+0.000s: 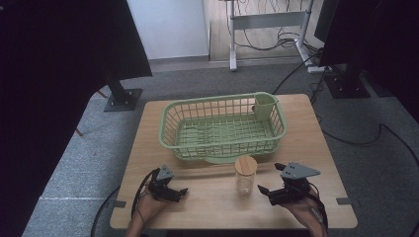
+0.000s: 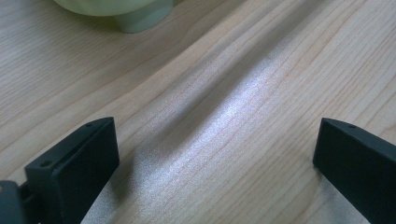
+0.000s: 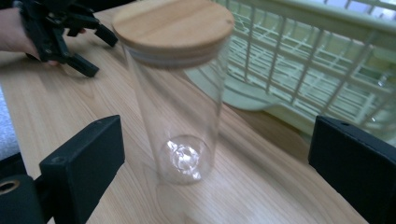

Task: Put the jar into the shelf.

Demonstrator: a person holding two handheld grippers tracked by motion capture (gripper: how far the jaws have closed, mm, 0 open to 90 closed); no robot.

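At a wooden counter (image 1: 207,197), the right tongs (image 1: 269,178) are standing wide open, with nothing pressed between the two black jaws and neither jaw touching anything. In the right gripper view the jaws are rising at either lower corner with the glass jar (image 3: 180,98) showing in the gap between them, a little farther off and clear of both. The left tongs (image 1: 180,192) are also gaping wide, empty, and are hovering low over bare wood; in the left gripper view only counter grain and a patch of glare are lying between the jaws, with the pale green foot of the basket (image 2: 140,18) sitting beyond them.

The jar is a tall, clear, straight-sided cylinder, empty, and it is standing upright on the counter. A round, flat wooden lid (image 3: 173,24) is sitting on its mouth over a pale sealing ring. Its thick glass base is catching the light.

In the high view the jar (image 1: 245,177) is standing near the front of the counter, just in front of the green dish basket (image 1: 173,129) and apart from its front wall. The right tongs are lying just beside the jar on its right, jaws pointing toward it, and are not touching it. The left tongs are lying well apart from the jar on its left, held in the person's hand at the counter's near edge. A small green cup (image 1: 265,105) is hanging inside the basket's far right corner.
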